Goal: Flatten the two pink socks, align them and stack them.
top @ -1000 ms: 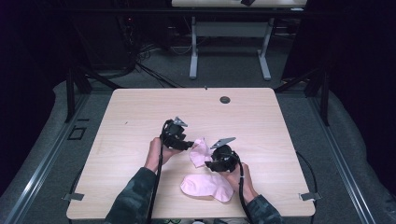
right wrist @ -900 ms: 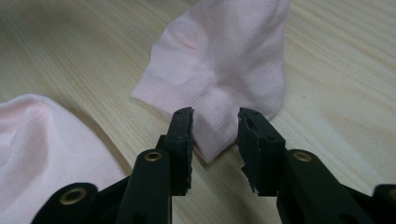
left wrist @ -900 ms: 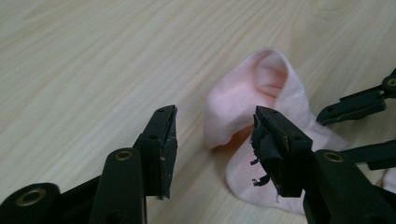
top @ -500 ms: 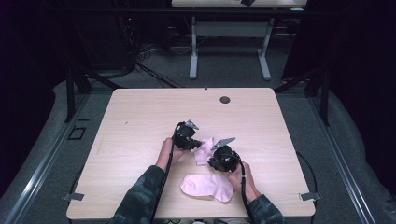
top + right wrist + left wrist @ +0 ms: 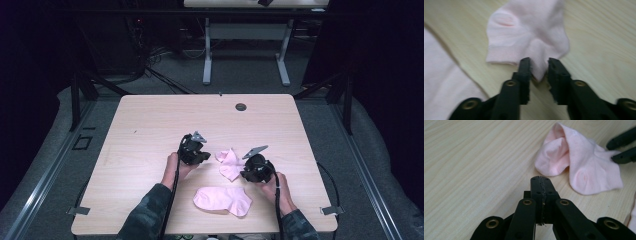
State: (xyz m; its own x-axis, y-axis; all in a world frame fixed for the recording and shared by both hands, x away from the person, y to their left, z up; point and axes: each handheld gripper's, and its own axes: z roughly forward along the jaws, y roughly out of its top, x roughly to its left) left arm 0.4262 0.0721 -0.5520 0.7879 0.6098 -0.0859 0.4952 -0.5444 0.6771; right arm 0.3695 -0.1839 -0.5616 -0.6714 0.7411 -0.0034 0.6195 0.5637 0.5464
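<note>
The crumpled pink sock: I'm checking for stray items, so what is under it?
Under the crumpled pink sock the bare table shows around its edges. Its folds cover the wood directly beneath. The right gripper has a corner of it between open jaws.

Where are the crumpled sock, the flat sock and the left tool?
crumpled sock [image 5: 230, 162], high view, its middle.
flat sock [image 5: 222, 199], high view, its middle.
left tool [image 5: 541, 185], left gripper view, closed tips.

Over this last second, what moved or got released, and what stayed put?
The left gripper has drawn back from the crumpled sock, its fingers closed on nothing. The right gripper stays at that sock's edge, with cloth between its parted fingers. The flat sock near the table's front edge hasn't moved.
</note>
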